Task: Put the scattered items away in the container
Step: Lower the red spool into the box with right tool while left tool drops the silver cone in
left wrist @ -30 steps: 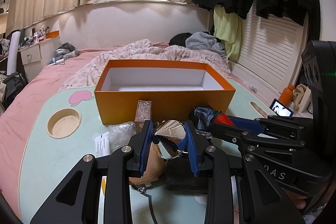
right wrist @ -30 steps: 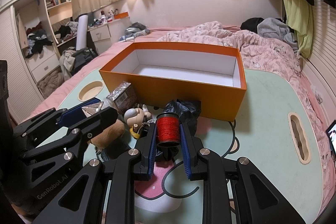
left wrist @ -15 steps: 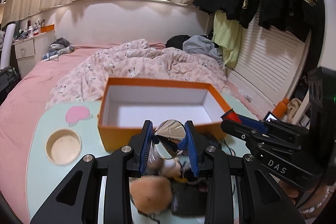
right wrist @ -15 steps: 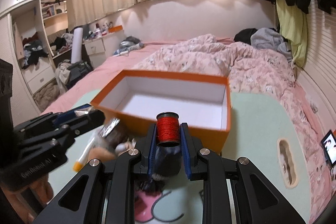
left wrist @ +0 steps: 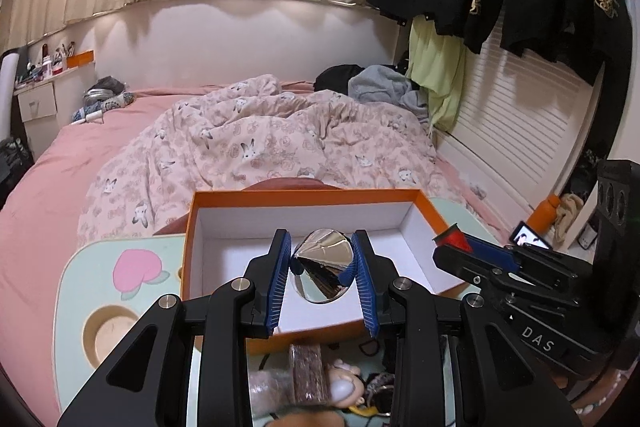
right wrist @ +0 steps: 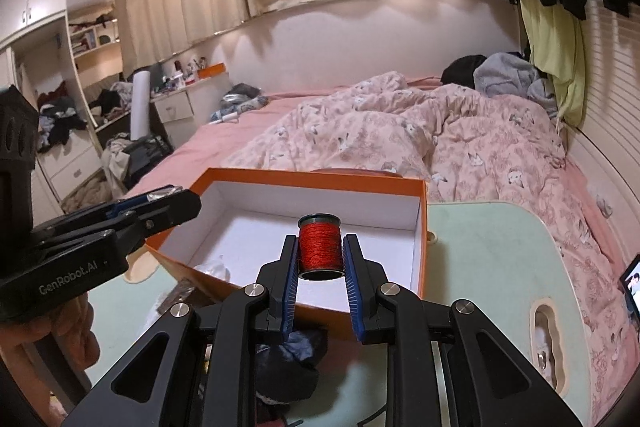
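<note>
two hand-held grippers, left (left wrist: 323,267) round a shiny cone (left wrist: 322,269), right (right wrist: 320,259) round a red spool (right wrist: 319,247)

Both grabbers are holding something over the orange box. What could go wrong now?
1. The shiny silver cone is pinched only at its edges by the left gripper; smooth and slanted, it might slip out early.
2. The red thread spool in the right gripper is round, so it may roll or bounce when dropped in the orange box.
3. The two grippers are close together and could bump.
</note>
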`<control>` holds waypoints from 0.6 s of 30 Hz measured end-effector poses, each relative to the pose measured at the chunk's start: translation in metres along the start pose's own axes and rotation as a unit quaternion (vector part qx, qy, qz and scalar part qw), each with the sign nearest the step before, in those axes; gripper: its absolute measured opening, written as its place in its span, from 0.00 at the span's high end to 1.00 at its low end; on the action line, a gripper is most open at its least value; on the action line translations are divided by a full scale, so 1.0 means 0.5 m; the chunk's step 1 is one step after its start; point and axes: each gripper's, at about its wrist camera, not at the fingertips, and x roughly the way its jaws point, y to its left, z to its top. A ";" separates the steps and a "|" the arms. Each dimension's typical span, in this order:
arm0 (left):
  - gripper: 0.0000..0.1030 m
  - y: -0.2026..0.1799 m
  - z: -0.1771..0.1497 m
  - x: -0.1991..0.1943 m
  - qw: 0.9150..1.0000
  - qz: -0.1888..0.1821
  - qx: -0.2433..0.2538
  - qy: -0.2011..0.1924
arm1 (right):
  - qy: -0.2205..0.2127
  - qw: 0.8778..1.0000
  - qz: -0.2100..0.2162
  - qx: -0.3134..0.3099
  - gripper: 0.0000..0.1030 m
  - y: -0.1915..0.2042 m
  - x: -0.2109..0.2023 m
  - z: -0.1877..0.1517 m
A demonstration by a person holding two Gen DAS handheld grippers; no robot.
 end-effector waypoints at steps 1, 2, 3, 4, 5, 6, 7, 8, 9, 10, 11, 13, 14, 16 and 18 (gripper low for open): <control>0.68 0.000 0.002 0.007 1.000 0.000 0.001 0.004 | 0.002 1.000 -0.001 -0.002 0.79 0.000 0.005 0.002; 0.68 0.001 0.003 0.015 1.000 -0.001 0.001 0.009 | 0.004 1.000 -0.002 -0.005 0.79 0.000 0.009 0.004; 0.68 0.002 0.003 0.023 1.000 -0.001 0.000 0.014 | 0.005 1.000 -0.003 -0.006 0.79 0.001 0.013 0.007; 0.68 0.002 0.003 0.031 1.000 0.001 0.000 0.019 | 0.007 1.000 -0.004 -0.008 0.79 0.001 0.018 0.009; 0.68 0.004 0.003 0.039 1.000 0.003 0.000 0.023 | 0.009 1.000 -0.006 -0.011 0.79 0.002 0.024 0.010; 0.68 0.006 0.002 0.045 1.000 0.006 0.001 0.026 | 0.011 1.000 -0.008 -0.013 0.79 0.002 0.030 0.011; 0.68 0.006 0.001 0.051 1.000 0.010 0.002 0.028 | 0.014 1.000 -0.010 -0.015 0.79 0.002 0.037 0.011; 0.68 0.007 0.000 0.055 0.999 0.014 0.003 0.029 | 0.017 1.000 -0.012 -0.016 0.79 0.002 0.045 0.010; 0.68 0.009 -0.002 0.057 0.999 0.017 0.003 0.030 | 0.022 1.000 -0.014 -0.017 0.79 0.001 0.054 0.010; 0.68 0.012 -0.005 0.060 0.999 0.020 0.002 0.032 | 0.027 0.999 -0.016 -0.017 0.79 0.001 0.062 0.010; 0.68 0.016 -0.008 0.063 0.999 0.020 0.000 0.035 | 0.031 0.999 -0.018 -0.017 0.79 0.000 0.069 0.009; 0.68 0.021 -0.015 0.068 0.999 0.018 -0.005 0.040 | 0.038 0.999 -0.020 -0.016 0.79 -0.001 0.081 0.006; 0.68 0.022 -0.018 0.071 0.999 0.020 -0.006 0.043 | 0.040 0.999 -0.021 -0.016 0.79 -0.002 0.084 0.005; 0.68 0.026 -0.024 0.074 0.999 0.024 -0.007 0.046 | 0.045 0.999 -0.023 -0.018 0.79 -0.001 0.090 0.000; 0.68 0.027 -0.028 0.076 0.999 0.022 -0.010 0.047 | 0.048 0.998 -0.023 -0.020 0.79 0.002 0.094 -0.004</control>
